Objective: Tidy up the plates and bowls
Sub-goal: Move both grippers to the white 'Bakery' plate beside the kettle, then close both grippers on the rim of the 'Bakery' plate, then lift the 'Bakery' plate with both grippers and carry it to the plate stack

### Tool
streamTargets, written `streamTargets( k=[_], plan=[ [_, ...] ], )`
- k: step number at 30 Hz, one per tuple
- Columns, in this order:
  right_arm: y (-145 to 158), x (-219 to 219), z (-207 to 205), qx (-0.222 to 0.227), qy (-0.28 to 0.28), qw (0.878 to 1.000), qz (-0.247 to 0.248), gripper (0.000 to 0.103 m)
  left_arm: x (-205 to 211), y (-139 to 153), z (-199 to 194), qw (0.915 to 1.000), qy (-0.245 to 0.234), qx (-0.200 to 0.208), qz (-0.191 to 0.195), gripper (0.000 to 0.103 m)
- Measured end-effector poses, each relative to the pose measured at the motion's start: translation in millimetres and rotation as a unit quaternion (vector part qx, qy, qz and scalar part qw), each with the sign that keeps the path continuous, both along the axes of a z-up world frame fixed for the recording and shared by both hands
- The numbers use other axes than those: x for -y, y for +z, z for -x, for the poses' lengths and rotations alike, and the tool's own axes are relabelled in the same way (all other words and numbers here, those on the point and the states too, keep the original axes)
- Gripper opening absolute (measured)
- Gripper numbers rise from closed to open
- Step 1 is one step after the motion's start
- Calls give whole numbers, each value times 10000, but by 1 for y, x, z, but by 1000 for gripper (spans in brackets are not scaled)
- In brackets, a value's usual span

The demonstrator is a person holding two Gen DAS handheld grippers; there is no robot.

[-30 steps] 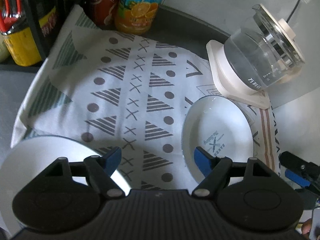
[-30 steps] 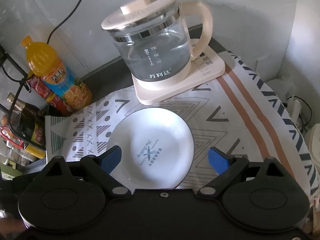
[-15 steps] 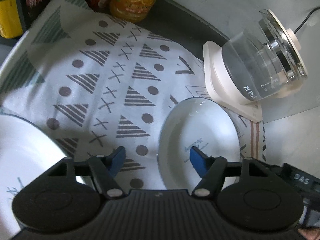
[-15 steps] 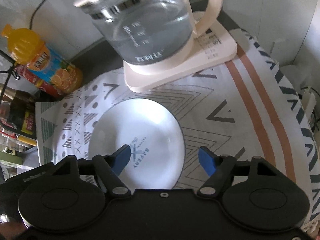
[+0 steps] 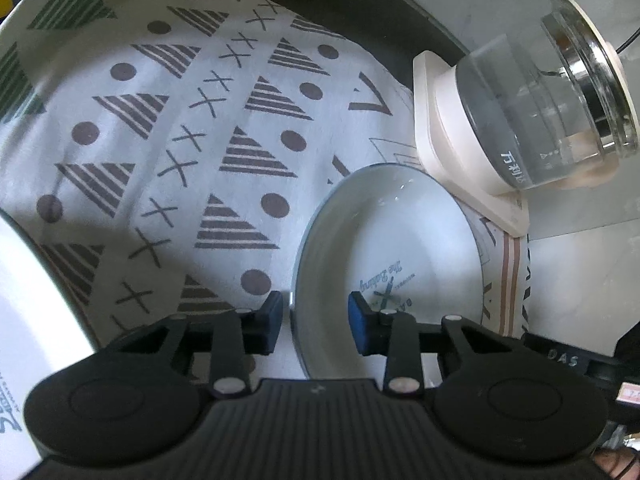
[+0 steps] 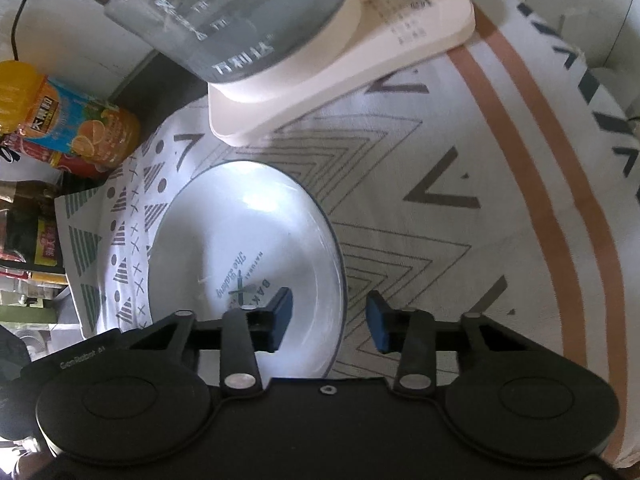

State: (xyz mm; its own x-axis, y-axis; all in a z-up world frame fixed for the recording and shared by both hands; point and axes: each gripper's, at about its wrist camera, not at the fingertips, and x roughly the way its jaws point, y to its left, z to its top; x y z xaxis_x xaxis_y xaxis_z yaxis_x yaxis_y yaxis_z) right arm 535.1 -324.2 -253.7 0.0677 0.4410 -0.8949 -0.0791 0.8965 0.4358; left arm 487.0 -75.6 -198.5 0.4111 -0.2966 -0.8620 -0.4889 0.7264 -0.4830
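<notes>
The white plate [image 5: 400,256] lies flat and rim-up on the patterned cloth [image 5: 168,128] that covers the counter, just in front of the glass kettle [image 5: 552,112] on its cream base. Being round, it has no long axis; its printed bakery logo reads upside down in the left wrist view and sideways in the right wrist view. It is shallow and glossy, with a thin dark line around the rim. The left tool [image 5: 316,320] straddles the plate's near-left rim, one blue pad outside on the cloth and one over the plate's well; its jaws have just been closing, yet the pads stand apart and a gap shows at the rim. The right tool [image 6: 330,316] straddles the near-right rim the same way, jaws also just closing, not yet clamped. Only the left view shows a second white dish [image 5: 36,340] at the lower left edge; only the right view shows the orange juice bottle [image 6: 60,116] whole, the kettle base's control panel, and the cloth's brown stripes.
</notes>
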Motion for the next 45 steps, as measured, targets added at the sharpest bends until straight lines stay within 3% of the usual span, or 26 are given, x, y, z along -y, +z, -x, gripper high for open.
streamTargets(
  k=[6, 8, 10, 11, 27, 45],
  plan=[
    [-9, 5, -2, -91, -33, 9998, -182, 37, 0, -3, -2, 10000, -57, 2, 28, 26],
    [-10, 7, -3, -83, -84, 9996, -243, 31, -1, -4, -3, 10000, -40, -36, 33, 20],
    [-12, 8, -4, -87, -87, 9997, -225, 14, -3, -5, -4, 9999, -32, -85, 55, 16],
    [-12, 8, -3, -104, -83, 9995, -270, 10, -5, -3, -2, 9999, -37, -80, 73, 15],
    [46, -15, 12, 993, 174, 9948, -145, 10, -23, 36, 4, 9982, -373, 465, -100, 15],
    [81, -38, 57, 1400, 13, 9900, -195, 13, -57, 64, 24, 9940, -762, 770, -125, 15]
  ],
)
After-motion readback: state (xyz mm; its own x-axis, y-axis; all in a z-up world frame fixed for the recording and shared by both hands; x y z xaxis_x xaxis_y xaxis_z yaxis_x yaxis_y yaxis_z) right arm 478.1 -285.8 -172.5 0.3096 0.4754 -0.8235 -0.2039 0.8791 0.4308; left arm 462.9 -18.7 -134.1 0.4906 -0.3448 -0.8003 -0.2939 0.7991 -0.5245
